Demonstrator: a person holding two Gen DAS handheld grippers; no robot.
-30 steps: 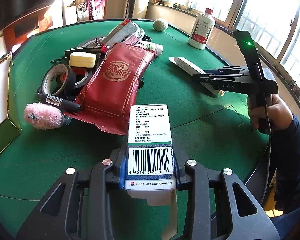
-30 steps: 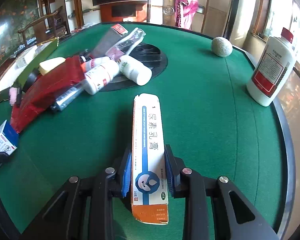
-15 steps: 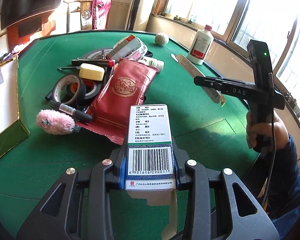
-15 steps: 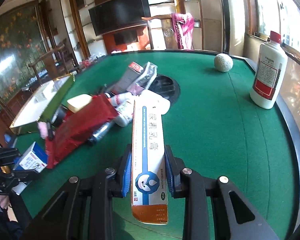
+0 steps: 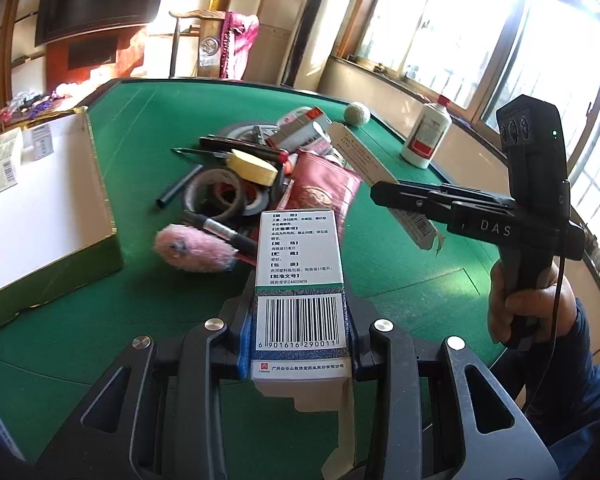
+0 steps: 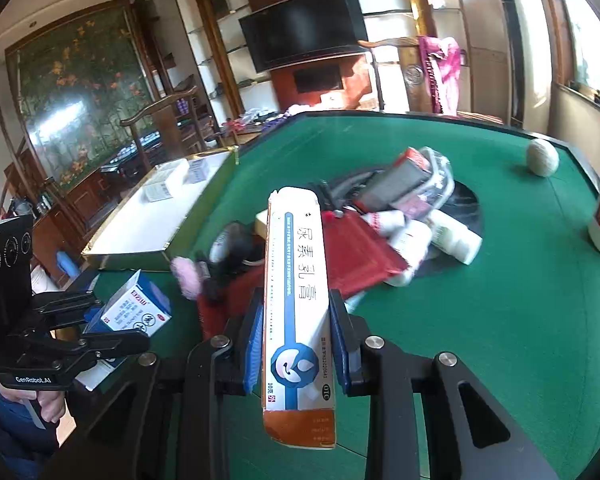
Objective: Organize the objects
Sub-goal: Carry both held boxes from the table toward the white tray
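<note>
The left claw (image 5: 300, 332) squeezes a small white cardboard box with a barcode (image 5: 300, 280), held up over the green felt surface (image 5: 400, 280). The right claw (image 6: 296, 344) pinches a long white and blue cardboard box (image 6: 296, 280), also in the air. At ten o'clock from the messy pile sits a flat white tray with a gold rim (image 5: 52, 216), with little boxes inside.
</note>
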